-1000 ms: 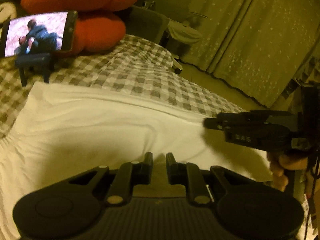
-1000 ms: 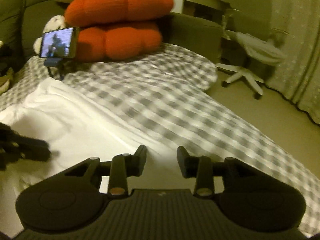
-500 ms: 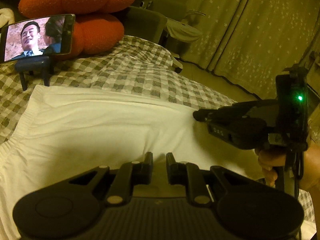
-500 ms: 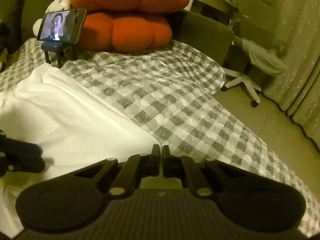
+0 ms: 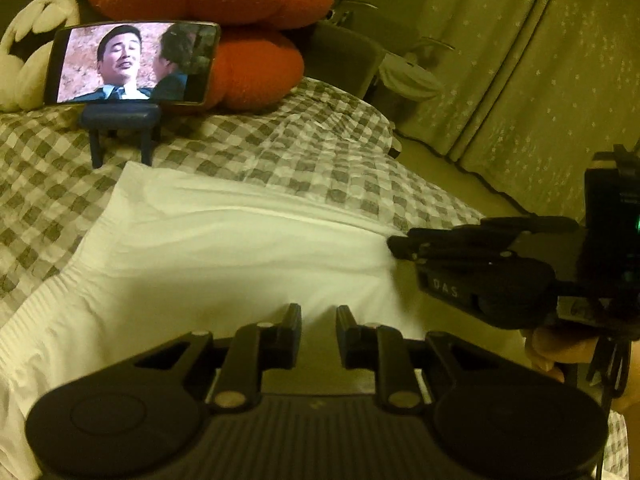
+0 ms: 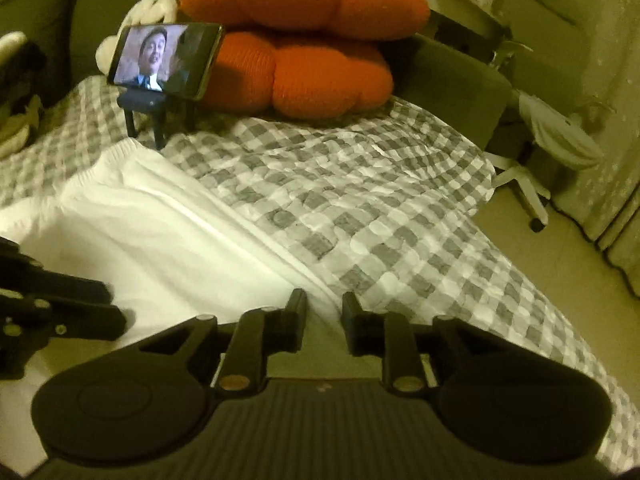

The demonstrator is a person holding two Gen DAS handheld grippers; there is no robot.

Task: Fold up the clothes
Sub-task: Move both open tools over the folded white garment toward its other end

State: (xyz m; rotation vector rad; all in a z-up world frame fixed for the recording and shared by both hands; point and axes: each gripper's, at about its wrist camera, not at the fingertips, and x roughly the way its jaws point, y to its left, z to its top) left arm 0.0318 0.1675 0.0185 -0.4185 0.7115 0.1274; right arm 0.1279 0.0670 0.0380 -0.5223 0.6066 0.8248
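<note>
Left wrist view: the left gripper sits low over the near edge of the white garment, jaws set to a narrow gap with nothing between them. The garment lies flat on the checked bed, stretched from the ribbed hem at far left toward the right gripper, whose tips touch or nearly touch the cloth's right end. From this side its jaws read as close together; whether they pinch cloth cannot be told.

Right wrist view: the right gripper shows a narrow gap, with the garment edge running just below and between the fingers. No cloth is visibly clamped. The left gripper appears at the left margin, over the same near edge.

Procedure for the step in hand, judged to be taking hold of the near edge for a fold:
1. Lower each gripper until one finger slides under the edge and the other rides on top.
2. Close on all layers of cloth only; keep the bed cover out of the jaws.
3. Grip at matching points so the edge lifts level.
4. Lift together, carry away toward the far edge, and keep the cloth taut between the grippers.

Caution: the phone on its stand is just beyond the garment's far corner, in front of the cushions. Stop the fold short of it.
</note>
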